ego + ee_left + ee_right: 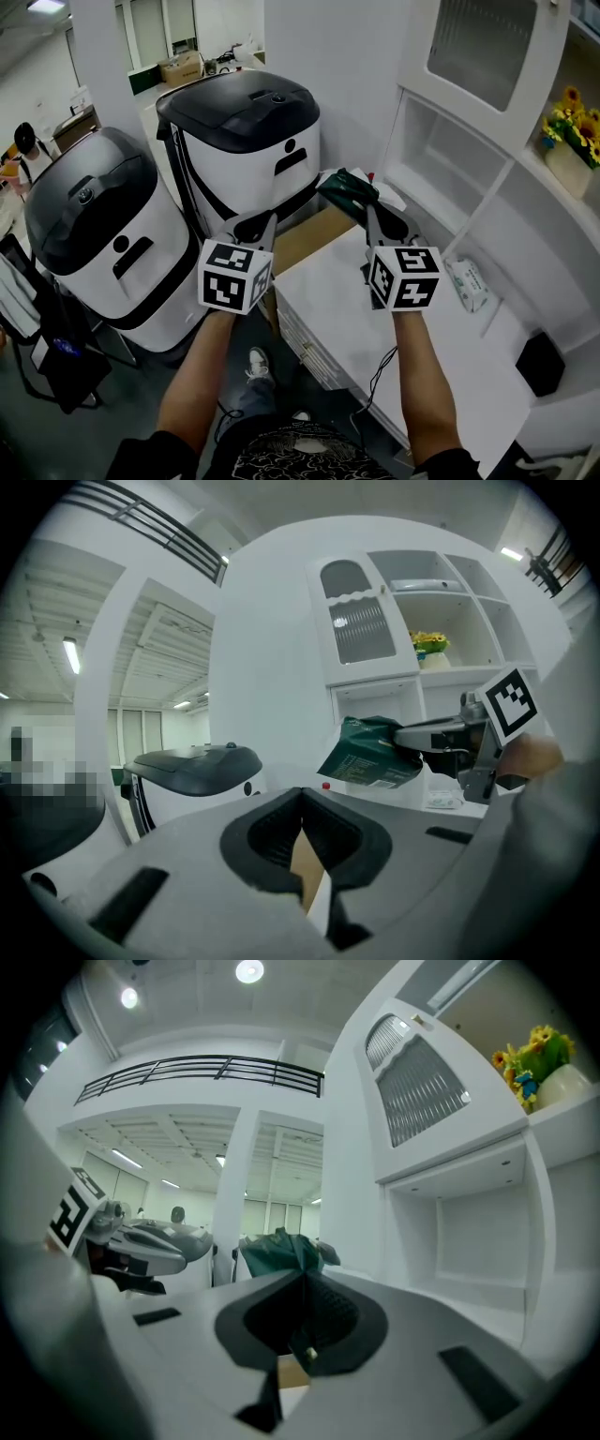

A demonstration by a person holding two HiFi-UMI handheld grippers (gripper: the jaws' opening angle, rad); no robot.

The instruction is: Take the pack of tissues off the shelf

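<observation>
The pack of tissues (345,187) is dark green and crumpled. It hangs in the air above the white counter (352,323), in front of the shelf unit (448,164), with my right gripper (368,204) shut on one end of it. The right gripper view shows the pack (281,1252) sticking out just past the closed jaws. In the left gripper view the pack (369,752) hangs at the tip of the right gripper (419,739). My left gripper (253,225) is shut and holds nothing, a little to the left of the pack.
A white pack of wipes (469,284) lies on the counter by the shelf's lower opening. Yellow flowers (573,129) stand in a shelf compartment at the right. Two white machines with black lids (246,141) (98,234) stand left of the counter. A black object (541,363) sits on the counter's right.
</observation>
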